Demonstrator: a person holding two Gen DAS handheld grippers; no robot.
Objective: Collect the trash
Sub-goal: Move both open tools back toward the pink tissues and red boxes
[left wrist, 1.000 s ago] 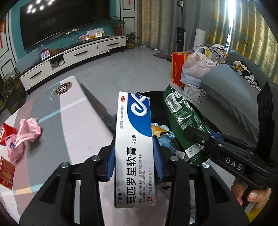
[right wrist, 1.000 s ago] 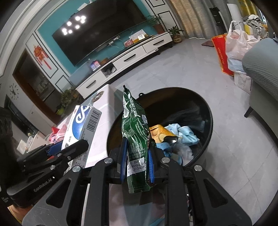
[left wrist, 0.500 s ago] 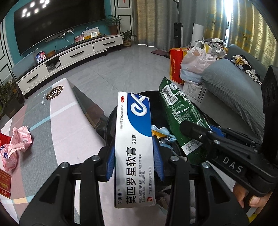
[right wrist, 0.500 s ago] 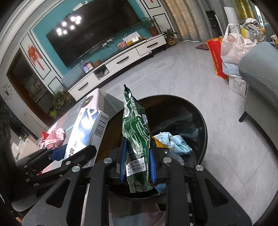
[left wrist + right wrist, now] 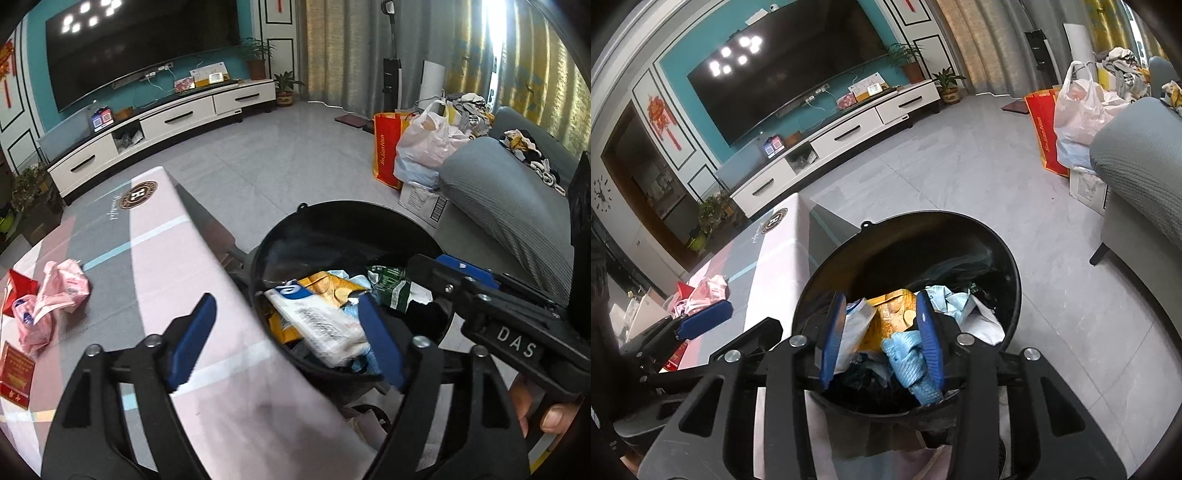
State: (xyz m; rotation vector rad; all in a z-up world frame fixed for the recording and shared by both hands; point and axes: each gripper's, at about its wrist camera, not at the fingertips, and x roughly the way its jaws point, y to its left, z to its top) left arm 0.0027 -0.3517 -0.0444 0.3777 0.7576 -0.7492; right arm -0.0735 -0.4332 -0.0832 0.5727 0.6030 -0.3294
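A black round trash bin (image 5: pixel 332 214) (image 5: pixel 1012 266) stands beside the table. Inside lie the white-and-blue ointment box (image 5: pixel 317 321) (image 5: pixel 855 328), the green snack packet (image 5: pixel 391 288), a yellow wrapper (image 5: pixel 894 314) and light blue paper (image 5: pixel 908 350). My left gripper (image 5: pixel 284 336) is open and empty, its jaws spread wide over the table edge and the bin's near rim. My right gripper (image 5: pixel 881 336) is open and empty just above the bin; it also shows in the left wrist view (image 5: pixel 454 273). Crumpled pink wrappers (image 5: pixel 55 295) (image 5: pixel 705 291) lie on the table.
The table (image 5: pixel 155 243) has a pink and grey cloth. Red packets (image 5: pixel 16 363) lie at its left edge. A grey sofa (image 5: pixel 517 206) is to the right, with bags (image 5: pixel 417 147) and a box beside it. A TV cabinet (image 5: pixel 166 129) lines the far wall.
Both grippers opened. The ointment box dropped from the left gripper and the green packet from the right gripper into the bin.
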